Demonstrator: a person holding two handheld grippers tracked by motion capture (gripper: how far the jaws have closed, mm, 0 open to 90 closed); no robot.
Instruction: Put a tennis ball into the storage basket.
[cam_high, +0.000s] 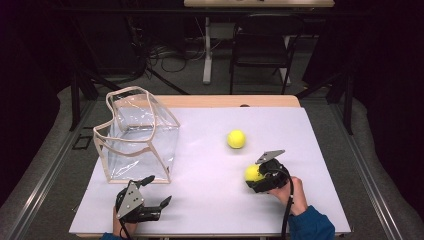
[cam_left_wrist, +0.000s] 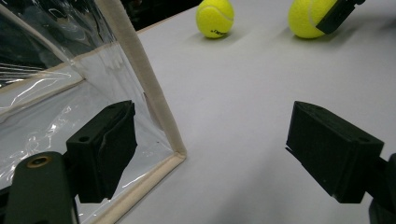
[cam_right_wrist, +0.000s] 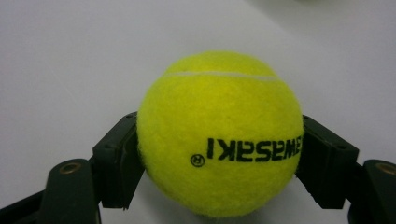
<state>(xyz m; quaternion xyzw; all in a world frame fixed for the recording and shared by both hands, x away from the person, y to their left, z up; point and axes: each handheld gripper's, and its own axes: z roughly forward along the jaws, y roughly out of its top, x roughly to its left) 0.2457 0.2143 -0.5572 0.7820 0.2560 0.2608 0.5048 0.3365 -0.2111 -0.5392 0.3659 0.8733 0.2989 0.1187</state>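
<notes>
Yellow and fuzzy, the tennis ball (cam_right_wrist: 218, 135) sits clamped between the jaws of my right gripper (cam_high: 261, 177), well to the right of the clear bag (cam_high: 137, 135). A second ball (cam_high: 236, 139) lies nearer the bag. My left gripper (cam_high: 156, 191) gapes empty beside the bag's corner.

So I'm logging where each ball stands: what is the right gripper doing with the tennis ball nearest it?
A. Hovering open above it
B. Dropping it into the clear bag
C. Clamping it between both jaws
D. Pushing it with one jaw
C: in the right gripper view both black jaws of the right gripper press on opposite sides of the tennis ball.
</notes>
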